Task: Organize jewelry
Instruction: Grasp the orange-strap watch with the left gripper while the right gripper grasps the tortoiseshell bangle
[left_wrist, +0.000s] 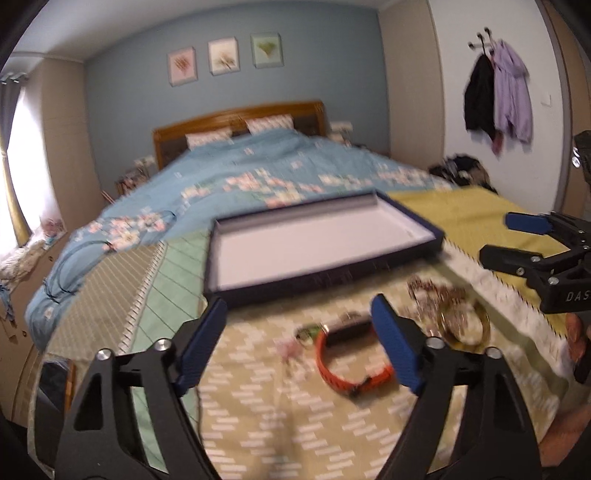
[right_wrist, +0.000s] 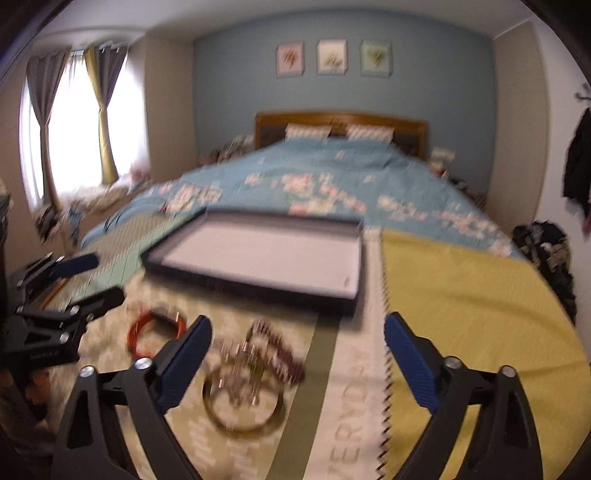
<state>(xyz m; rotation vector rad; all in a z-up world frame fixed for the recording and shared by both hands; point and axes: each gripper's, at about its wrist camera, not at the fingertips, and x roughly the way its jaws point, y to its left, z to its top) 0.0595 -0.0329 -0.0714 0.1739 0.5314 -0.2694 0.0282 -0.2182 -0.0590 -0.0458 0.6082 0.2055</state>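
bed (right_wrist: 332, 184), three wall pictures (right_wrist: 332, 57), curtains (right_wrist: 99, 110)

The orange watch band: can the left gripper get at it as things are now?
Probably yes. The orange watch band lies uncovered on the blanket, just ahead of the open left gripper, with nothing between them.

Lower centre of the right wrist view: white strip of the bed cloth (right_wrist: 351, 417) bearing the letters "VERYD", cut off at both ends. Right edge of the left wrist view: black gripper body (left_wrist: 565, 295) marked "DAS", cut off.
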